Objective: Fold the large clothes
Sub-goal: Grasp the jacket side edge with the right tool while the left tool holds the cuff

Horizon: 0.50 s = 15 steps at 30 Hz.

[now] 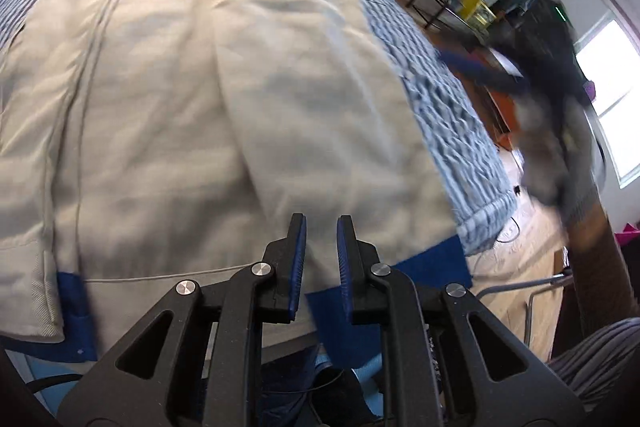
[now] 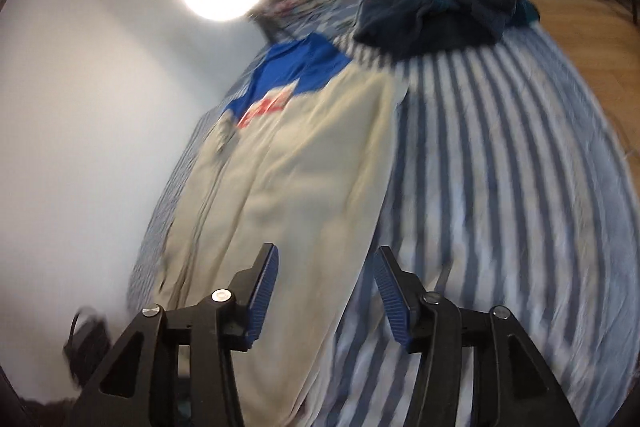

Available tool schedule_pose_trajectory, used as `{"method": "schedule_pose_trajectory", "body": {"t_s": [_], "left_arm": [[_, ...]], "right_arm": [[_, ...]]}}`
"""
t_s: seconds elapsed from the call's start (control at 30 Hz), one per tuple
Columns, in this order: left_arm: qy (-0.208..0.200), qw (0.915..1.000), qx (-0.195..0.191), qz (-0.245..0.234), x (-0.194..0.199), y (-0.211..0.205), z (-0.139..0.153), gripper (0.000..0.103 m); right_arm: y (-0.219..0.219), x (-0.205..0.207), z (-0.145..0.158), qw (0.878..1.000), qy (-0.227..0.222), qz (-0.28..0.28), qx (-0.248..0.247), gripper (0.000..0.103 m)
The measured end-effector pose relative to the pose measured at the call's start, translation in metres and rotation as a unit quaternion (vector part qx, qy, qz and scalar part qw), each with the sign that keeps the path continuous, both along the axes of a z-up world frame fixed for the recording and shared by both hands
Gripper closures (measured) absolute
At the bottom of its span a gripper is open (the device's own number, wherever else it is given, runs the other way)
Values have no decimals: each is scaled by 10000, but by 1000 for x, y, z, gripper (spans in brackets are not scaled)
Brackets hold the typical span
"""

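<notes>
The cream jacket (image 1: 192,115) lies flat along the bed (image 2: 500,187), its blue hem at the near edge. The left gripper (image 1: 321,227) hovers above that hem, jaws slightly apart and empty. The right gripper (image 2: 326,259) is wide apart, empty, above the jacket's right edge.

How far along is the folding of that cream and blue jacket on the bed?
Done: the cream jacket lies spread lengthwise on the striped bedspread, apparently narrowed. In hand: nothing; the left gripper and right gripper hover open, empty, over its lower end. Left: fold it crosswise, then the dark clothes pile.
</notes>
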<state>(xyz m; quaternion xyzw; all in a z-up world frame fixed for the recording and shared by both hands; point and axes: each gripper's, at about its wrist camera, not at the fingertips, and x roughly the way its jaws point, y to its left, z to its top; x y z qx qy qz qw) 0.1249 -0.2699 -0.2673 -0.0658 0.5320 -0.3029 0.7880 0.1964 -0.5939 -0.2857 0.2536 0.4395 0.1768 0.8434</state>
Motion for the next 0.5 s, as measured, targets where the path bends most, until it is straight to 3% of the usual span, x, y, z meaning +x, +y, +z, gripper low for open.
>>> {"method": "schedule_pose_trajectory", "body": {"t_s": [0.27, 0.33, 0.5], "left_arm": [[-120, 9996, 255, -54, -3, 2, -15, 90], [-77, 9997, 217, -81, 1, 2, -9, 90], [-422, 9990, 54, 117, 38, -4, 23, 90]], "right_arm": [[50, -70, -51, 9972, 573, 360, 306, 45], [60, -75, -59, 9962, 678, 452, 301, 47], [81, -83, -65, 9950, 767, 615, 192, 55]]}}
